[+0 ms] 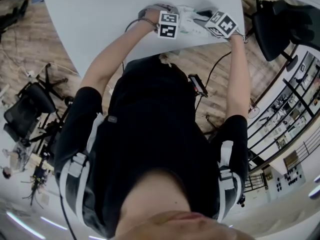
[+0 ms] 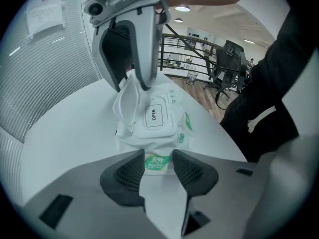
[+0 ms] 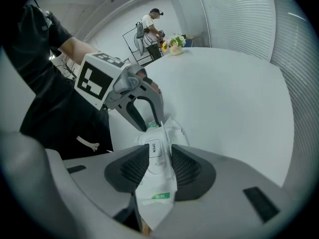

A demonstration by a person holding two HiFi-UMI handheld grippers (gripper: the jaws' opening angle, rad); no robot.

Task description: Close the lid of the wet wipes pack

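The white wet wipes pack lies on the white table, held between both grippers. Its flap with the "OPEN" label looks flat on the pack's top. My left gripper is shut on the near end with the green logo. At the far end my right gripper pinches the pack and lifts that end a little. In the right gripper view the right gripper has the pack pressed between its pads, label showing, and the left gripper is beyond. In the head view the pack sits between both marker cubes.
The pack is near the table's front edge, close to the person's body. Black office chairs stand at the right and left on the wood floor. A person and flowers are at the table's far end.
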